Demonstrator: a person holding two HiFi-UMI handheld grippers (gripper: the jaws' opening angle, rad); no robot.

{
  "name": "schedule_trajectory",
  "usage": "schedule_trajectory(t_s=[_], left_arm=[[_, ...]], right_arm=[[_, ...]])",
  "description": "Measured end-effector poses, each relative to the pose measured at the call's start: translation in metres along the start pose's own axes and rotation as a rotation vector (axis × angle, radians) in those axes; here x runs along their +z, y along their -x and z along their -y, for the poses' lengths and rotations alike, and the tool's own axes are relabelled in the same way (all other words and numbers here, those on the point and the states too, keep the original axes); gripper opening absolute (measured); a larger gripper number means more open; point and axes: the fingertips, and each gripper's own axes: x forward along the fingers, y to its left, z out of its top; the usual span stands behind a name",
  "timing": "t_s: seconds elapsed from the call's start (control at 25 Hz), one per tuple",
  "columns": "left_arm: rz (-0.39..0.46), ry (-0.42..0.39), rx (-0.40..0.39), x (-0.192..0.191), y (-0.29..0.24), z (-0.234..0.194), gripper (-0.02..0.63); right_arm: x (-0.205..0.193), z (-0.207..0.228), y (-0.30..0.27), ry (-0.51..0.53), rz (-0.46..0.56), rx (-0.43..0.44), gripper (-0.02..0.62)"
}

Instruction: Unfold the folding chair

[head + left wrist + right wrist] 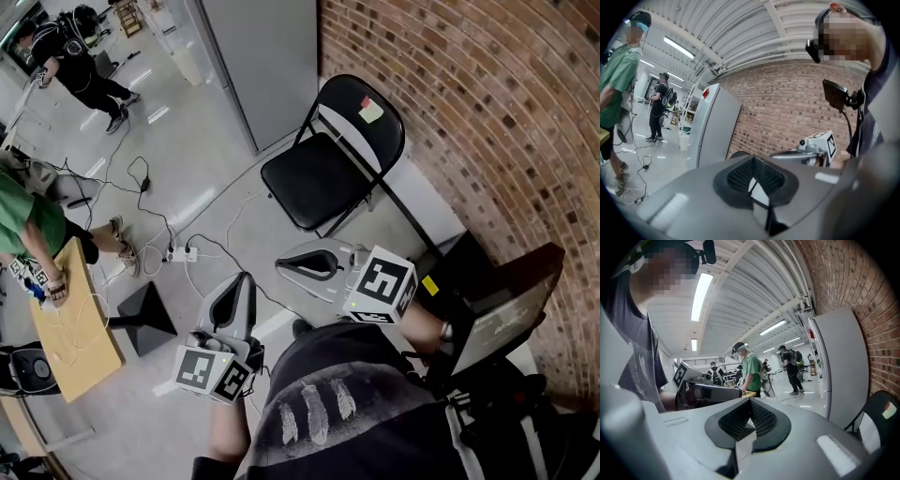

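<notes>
The black folding chair (314, 178) stands opened out on the floor by the brick wall, seat flat, with a small sticker on its backrest. Its edge also shows low right in the right gripper view (876, 420). My left gripper (242, 281) hangs shut and empty in front of my body, well short of the chair. My right gripper (286, 265) is beside it, also shut with nothing in it, pointing leftward. In the left gripper view the jaws (752, 159) meet, and the right gripper (818, 145) shows beyond. In the right gripper view the jaws (750, 401) are together.
A tall grey cabinet (267, 56) stands behind the chair, next to the brick wall (469, 112). Cables and a power strip (178, 253) lie on the floor. A wooden table (75, 323) with a person in green is at the left. A black wedge (145, 314) sits nearby.
</notes>
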Motion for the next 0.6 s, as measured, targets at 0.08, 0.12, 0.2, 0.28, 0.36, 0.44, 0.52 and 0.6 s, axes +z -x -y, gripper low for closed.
schedule_trajectory(t_s=[0.08, 0.12, 0.2, 0.28, 0.36, 0.44, 0.52, 0.6], left_arm=[[0.005, 0.004, 0.0, 0.001, 0.001, -0.002, 0.0], [0.006, 0.006, 0.0, 0.001, 0.001, -0.002, 0.0], [0.007, 0.007, 0.002, 0.001, 0.002, -0.003, 0.0], [0.011, 0.01, 0.007, 0.002, 0.002, -0.005, 0.0], [0.017, 0.014, 0.013, 0.002, 0.003, -0.008, 0.0], [0.022, 0.017, 0.016, 0.003, 0.007, -0.012, 0.0], [0.025, 0.022, 0.015, 0.003, 0.013, -0.017, 0.0], [0.027, 0.026, 0.012, 0.002, 0.018, -0.021, 0.0]], right_arm=[[0.001, 0.0, -0.001, 0.004, -0.002, -0.002, 0.002], [0.002, 0.0, -0.002, 0.006, -0.003, -0.002, 0.002], [0.002, -0.001, -0.004, 0.01, -0.008, -0.001, 0.002], [0.002, 0.0, -0.005, 0.014, -0.013, 0.002, 0.002], [0.002, 0.001, -0.008, 0.018, -0.018, 0.007, 0.002], [0.002, -0.003, -0.012, 0.017, -0.02, 0.01, 0.002], [0.002, -0.007, -0.018, 0.016, -0.023, 0.008, 0.002], [0.001, -0.011, -0.022, 0.015, -0.027, 0.004, 0.002]])
